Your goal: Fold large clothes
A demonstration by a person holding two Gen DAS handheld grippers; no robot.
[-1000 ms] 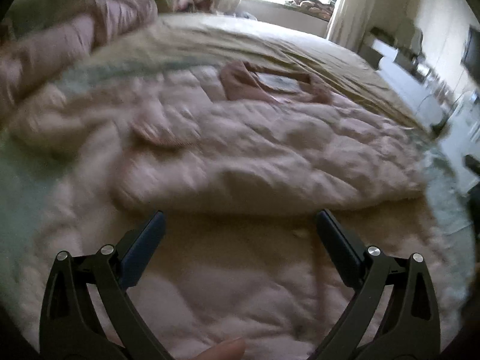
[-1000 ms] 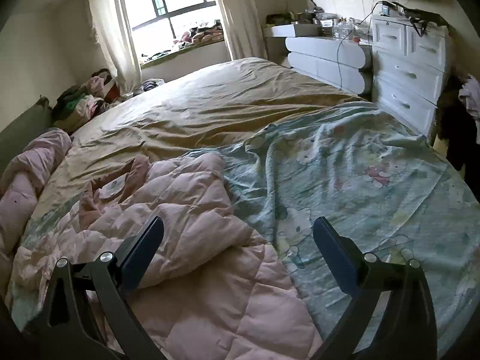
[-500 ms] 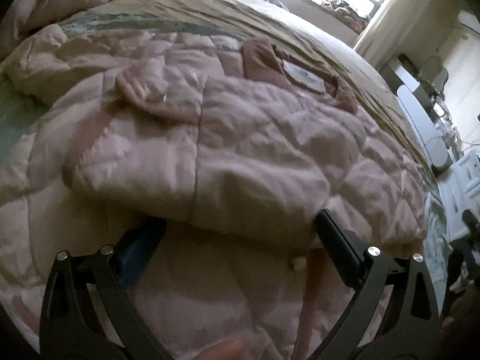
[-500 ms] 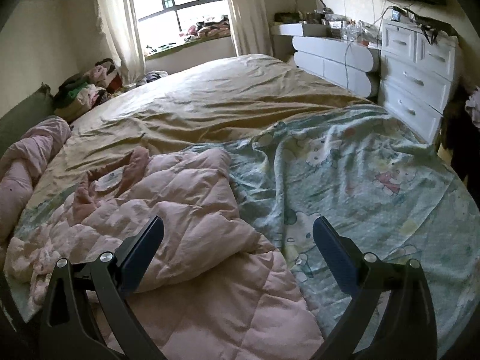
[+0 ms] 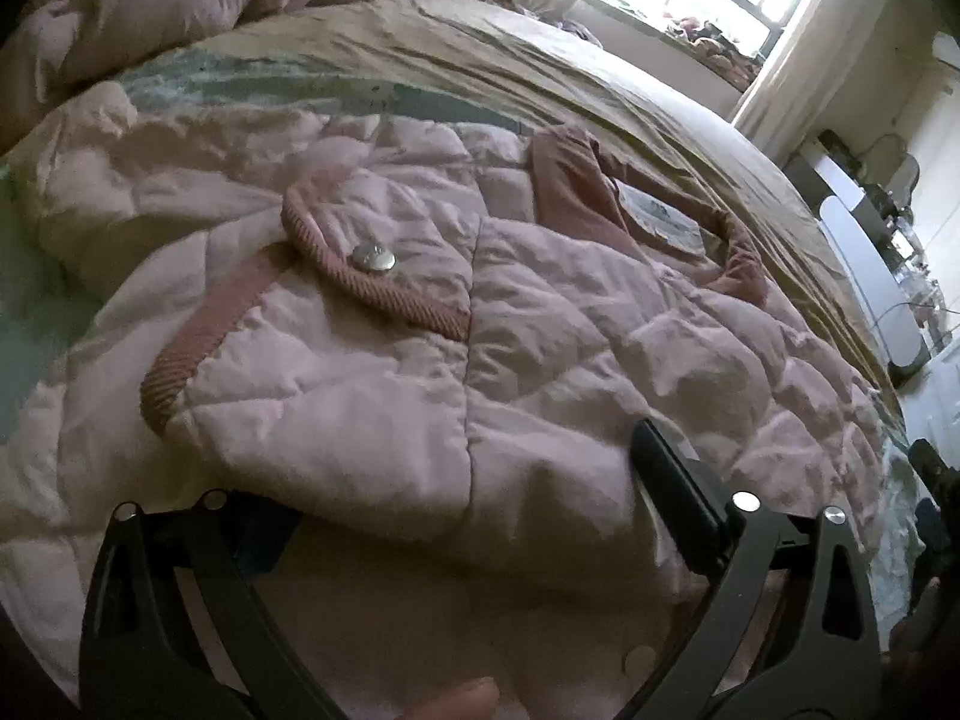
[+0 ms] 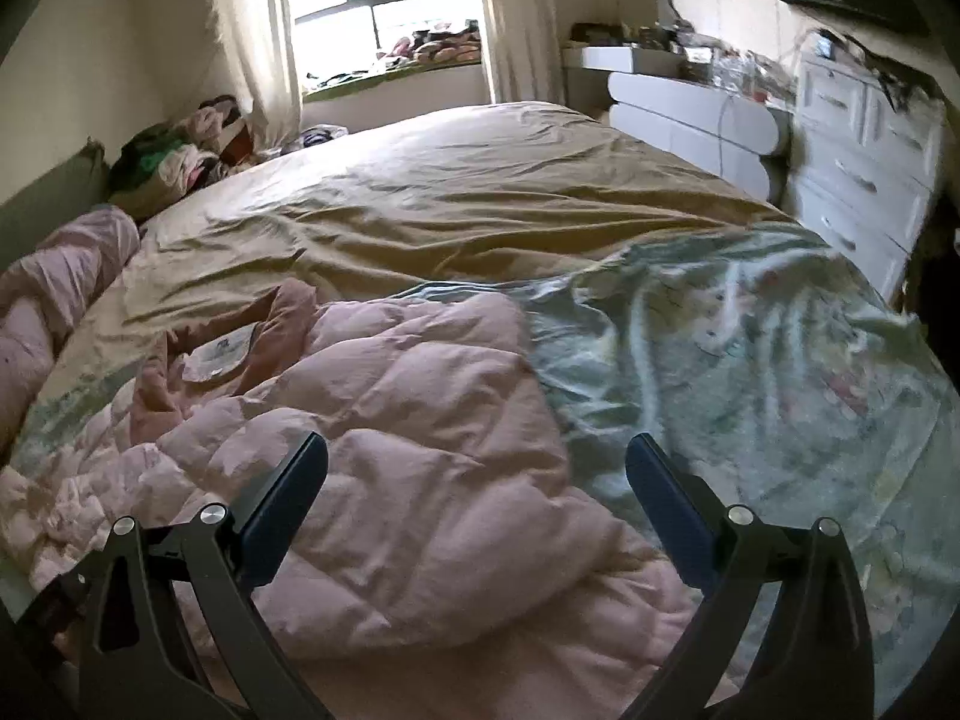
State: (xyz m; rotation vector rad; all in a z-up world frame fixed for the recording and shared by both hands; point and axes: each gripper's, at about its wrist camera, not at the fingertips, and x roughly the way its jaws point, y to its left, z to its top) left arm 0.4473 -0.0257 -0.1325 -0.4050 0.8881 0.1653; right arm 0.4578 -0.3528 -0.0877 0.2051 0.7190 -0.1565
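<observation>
A pink quilted jacket (image 5: pixel 372 324) lies spread on the bed, with a ribbed darker-pink cuff and a silver snap (image 5: pixel 373 257), and a darker collar with a white label (image 5: pixel 660 222). My left gripper (image 5: pixel 462 516) is open and low against the jacket; its left finger is tucked under a folded edge, its right finger rests on top. In the right wrist view the same jacket (image 6: pixel 384 420) fills the lower left. My right gripper (image 6: pixel 474 504) is open and hovers above the jacket's right part, holding nothing.
The bed has a tan sheet (image 6: pixel 456 192) and a pale green printed sheet (image 6: pixel 750 348). A pink duvet (image 5: pixel 180 6) is rolled at the left. White drawers (image 6: pixel 864 174) stand to the right. A clothes pile (image 6: pixel 180 150) sits by the window.
My left gripper has moved forward and down onto the jacket, its left finger sliding under the folded edge. My right gripper has shifted slightly over the jacket; both stay open.
</observation>
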